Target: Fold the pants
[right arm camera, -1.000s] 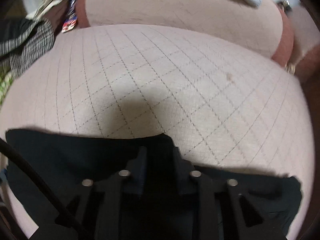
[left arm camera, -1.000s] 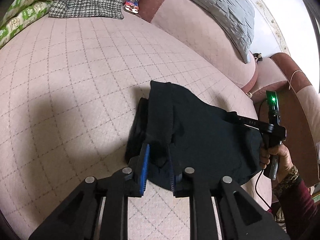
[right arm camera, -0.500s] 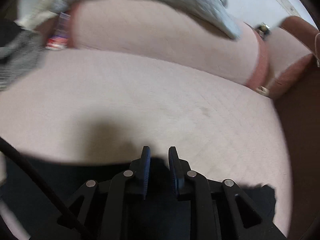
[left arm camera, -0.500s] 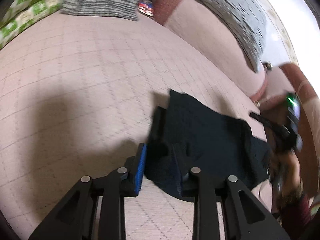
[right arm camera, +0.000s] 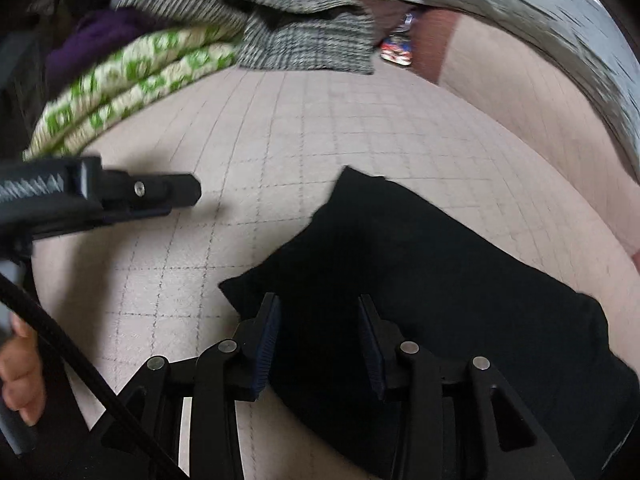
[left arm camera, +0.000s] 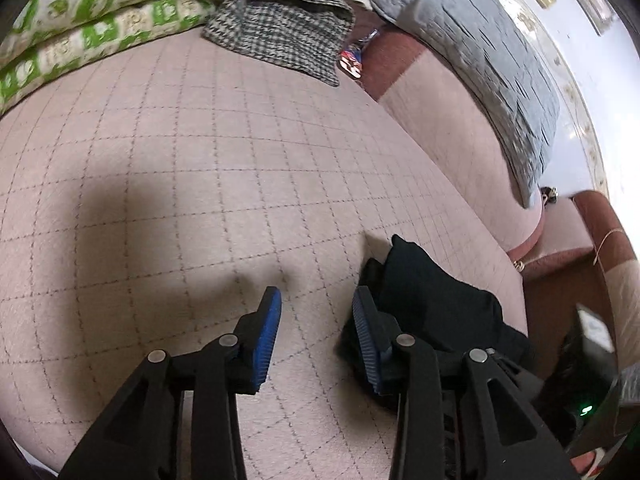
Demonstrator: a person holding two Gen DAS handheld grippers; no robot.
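The black pants lie folded in a compact bundle on the pink quilted sofa seat. In the left wrist view the pants sit just right of my left gripper, which is open and empty over bare cushion. My right gripper is open above the near left edge of the bundle, holding nothing. The left gripper also shows in the right wrist view, left of the pants and apart from them.
Green-and-white folded bedding and a houndstooth garment lie at the back of the seat. A grey quilted blanket drapes over the sofa back. A brown armrest is at right.
Both grippers have let go of the pants and opened. The left gripper moved left off the bundle; the right one pulled back and turned left.
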